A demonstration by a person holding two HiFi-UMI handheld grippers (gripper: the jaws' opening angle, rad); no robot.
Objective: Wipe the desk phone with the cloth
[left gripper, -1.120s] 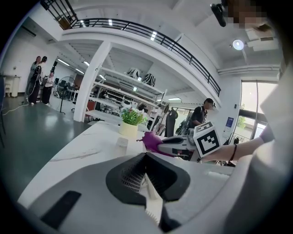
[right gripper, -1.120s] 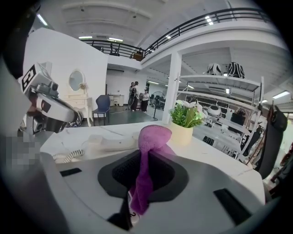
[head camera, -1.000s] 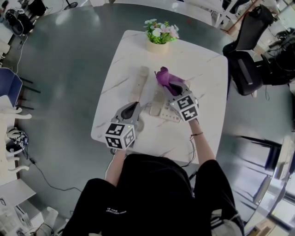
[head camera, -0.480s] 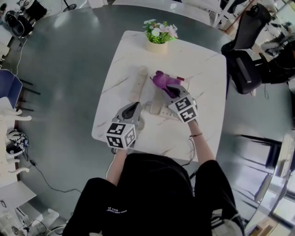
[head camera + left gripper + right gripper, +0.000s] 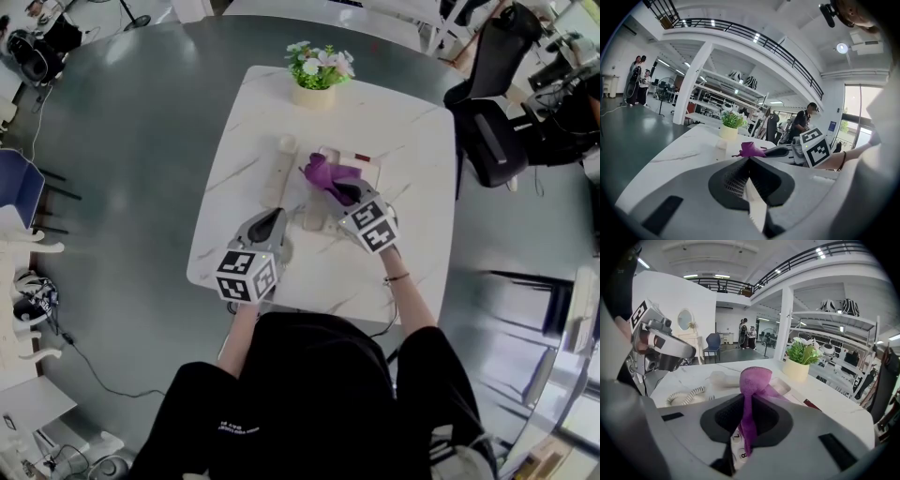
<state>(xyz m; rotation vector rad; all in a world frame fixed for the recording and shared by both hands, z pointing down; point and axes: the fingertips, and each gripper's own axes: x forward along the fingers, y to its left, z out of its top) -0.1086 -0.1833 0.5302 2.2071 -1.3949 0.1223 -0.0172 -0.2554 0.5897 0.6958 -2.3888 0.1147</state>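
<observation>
Right claw (image 5: pixel 747 401), pinching cloth (image 5: pixel 753 378), hides most of desk phone (image 5: pixel 735 437).

Can't see most of desk phone (image 5: pixel 314 217): under right gripper (image 5: pixel 345 194) & cloth (image 5: pixel 323 173). Thru jaw gap in right gripper view, only a few keys (image 5: pixel 736 446); rest covered. Can't read print on phone's top end, too small.

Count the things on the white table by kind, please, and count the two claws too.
Purple cloth: 1
Desk phone, with its handset lying beside it: 1
Potted plant: 1
Claws: 2. The left claw is shut; the right claw is shut on the purple cloth.
Total: 5
</observation>
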